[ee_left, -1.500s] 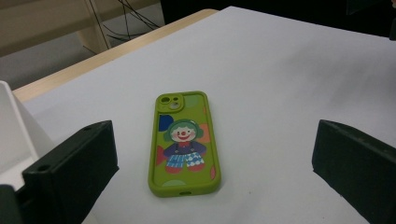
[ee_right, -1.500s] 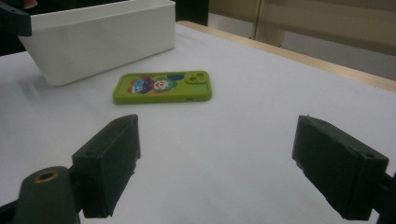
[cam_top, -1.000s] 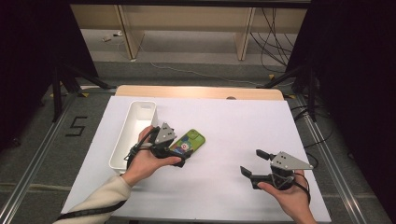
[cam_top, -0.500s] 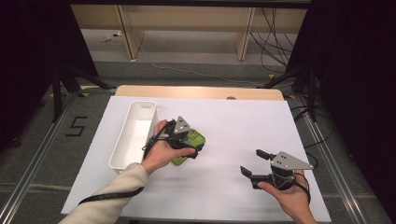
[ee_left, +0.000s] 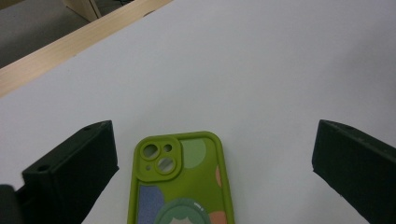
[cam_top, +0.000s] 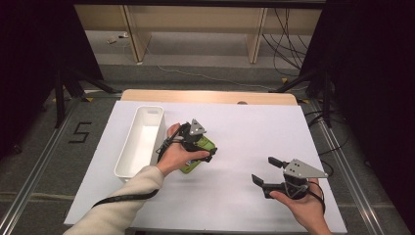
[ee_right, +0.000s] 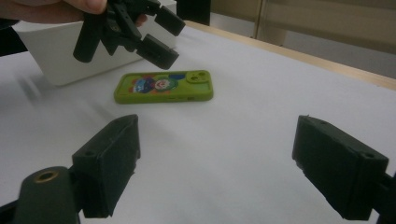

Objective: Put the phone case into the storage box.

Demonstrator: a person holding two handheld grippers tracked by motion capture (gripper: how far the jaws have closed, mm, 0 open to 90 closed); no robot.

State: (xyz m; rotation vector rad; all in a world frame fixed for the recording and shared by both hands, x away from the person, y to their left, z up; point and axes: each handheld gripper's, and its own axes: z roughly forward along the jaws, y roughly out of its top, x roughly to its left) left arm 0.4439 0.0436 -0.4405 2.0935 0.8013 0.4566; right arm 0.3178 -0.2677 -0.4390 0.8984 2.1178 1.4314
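**Left gripper hangs over a green phone case**

High view: the left gripper (cam_top: 198,142) sits above a green phone case (cam_top: 195,159) that lies flat on the white table cover (cam_top: 244,127), just right of a long white tray (cam_top: 142,139). The gripper hides much of the case. The right gripper (cam_top: 268,171) is held well apart from it, near the front right of the table, its jaws spread wide with nothing between them.

Left gripper view: the jaws stand wide apart, one at each side, and the phone case (ee_left: 182,179) lies on the white cover between them, camera holes at its far end. Neither jaw touches it.

Right gripper view: the two jaws are open and empty. Beyond them the phone case (ee_right: 163,86) lies flat, with the left gripper (ee_right: 154,35) raised just above it, open, and the white tray (ee_right: 60,51) behind.
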